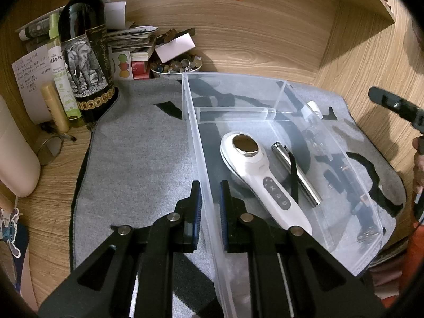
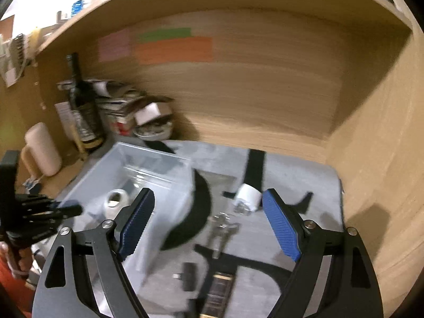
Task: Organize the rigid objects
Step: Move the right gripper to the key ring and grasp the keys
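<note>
**Wooden alcove, grey mat, half-filled bin**

Wood-grain alcove on three sides, grey mat [image 1: 137, 159] underfoot, clutter and a wine bottle [image 1: 82, 53] stacked at 10 o'clock. Clear bin [image 1: 265, 111] at centre in the left view, holding a white handheld device [image 1: 262, 182] and a steel flashlight [image 1: 296, 175] side by side. Left gripper [image 1: 210, 193] clamped on the bin's near wall, pinning it. Right gripper [image 2: 209, 228] wide open, empty, above the loose items outside the bin.

Still on the mat, right view: white charger plug [image 2: 247, 198] at 12 o'clock, keys [image 2: 222, 228] dead centre, small black stick [image 2: 188, 275] and dark flat bar [image 2: 218, 291] at 6 o'clock, both blurred.

Probably light, stiff and smooth, all of them. Plug: best taken across its flat sides. Keys: loose, likely to splay; safer pinched at the bunched middle. Thin bin wall likely to flex.

Open mat at 3 o'clock; alcove wall close beyond. Bin rim at 9 o'clock needs clearing on the way in.
</note>
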Tool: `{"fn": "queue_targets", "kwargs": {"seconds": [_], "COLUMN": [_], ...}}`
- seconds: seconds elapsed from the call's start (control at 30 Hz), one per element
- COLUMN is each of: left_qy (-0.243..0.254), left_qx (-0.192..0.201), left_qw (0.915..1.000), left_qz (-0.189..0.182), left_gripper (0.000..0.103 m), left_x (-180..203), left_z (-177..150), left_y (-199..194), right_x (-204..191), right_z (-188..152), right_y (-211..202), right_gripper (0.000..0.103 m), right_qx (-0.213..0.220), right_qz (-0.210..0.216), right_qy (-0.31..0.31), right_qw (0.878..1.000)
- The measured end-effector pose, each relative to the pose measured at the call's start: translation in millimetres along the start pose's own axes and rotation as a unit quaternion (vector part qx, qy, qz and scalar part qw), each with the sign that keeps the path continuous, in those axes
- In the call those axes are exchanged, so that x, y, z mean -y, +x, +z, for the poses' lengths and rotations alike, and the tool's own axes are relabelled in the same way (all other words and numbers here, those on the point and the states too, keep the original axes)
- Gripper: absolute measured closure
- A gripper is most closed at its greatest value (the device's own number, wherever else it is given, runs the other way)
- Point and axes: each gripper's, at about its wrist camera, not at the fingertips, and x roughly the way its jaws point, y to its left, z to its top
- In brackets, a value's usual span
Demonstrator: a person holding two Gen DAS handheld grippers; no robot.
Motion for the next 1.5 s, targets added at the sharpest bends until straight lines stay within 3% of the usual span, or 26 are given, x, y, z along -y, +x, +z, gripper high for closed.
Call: {"fn": "queue_targets", "kwargs": {"seconds": [0.33, 0.77, 0.87, 0.97, 1.1, 1.17, 1.5], "left_qy": [0.002, 0.002, 0.002, 0.002, 0.001, 0.001, 0.0], "left_qx": [0.0, 0.0, 0.0, 0.0, 0.0, -0.001, -0.005], "left_qw": [1.0, 1.0, 1.0, 1.0, 1.0, 1.0, 1.0], "left_qz": [0.001, 0.001, 0.0, 0.0, 0.001, 0.0, 0.001], "left_gripper": [0.092, 0.092, 0.092, 0.092, 0.092, 0.092, 0.092], "left_x": [-0.6, -0.5, -0.7, -0.7, -0.4, -0.6, 0.8], "left_z": [-0.8, -1.0, -1.3, -1.0, -0.9, -0.9, -0.5], "left_y": [-0.4, -0.7, -1.1, -1.1, -0.9, -0.1, 2.1], "right_x": [31.8, 10.3, 5.1, 3.6, 3.9, 5.0, 6.6], "right_z": [-33.4, -45.9, -46.8, -48.6, -48.6, -49.3, -47.3], "right_y": [55.1, 101.1, 114.1, 120.5, 118.3, 116.5, 100.0], "right_gripper": [0.021, 0.024, 0.047, 0.055, 0.088, 0.092, 0.093], "right_qx": [-0.089, -0.157, -0.174, -0.175, -0.167, -0.164, -0.135], "right_qz": [-0.007, 0.012, 0.016, 0.019, 0.02, 0.018, 0.025], "right_qy": [0.032, -0.022, -0.032, -0.034, -0.034, -0.033, -0.024], "right_qw": [0.995, 0.987, 0.984, 0.984, 0.985, 0.986, 0.99]}}
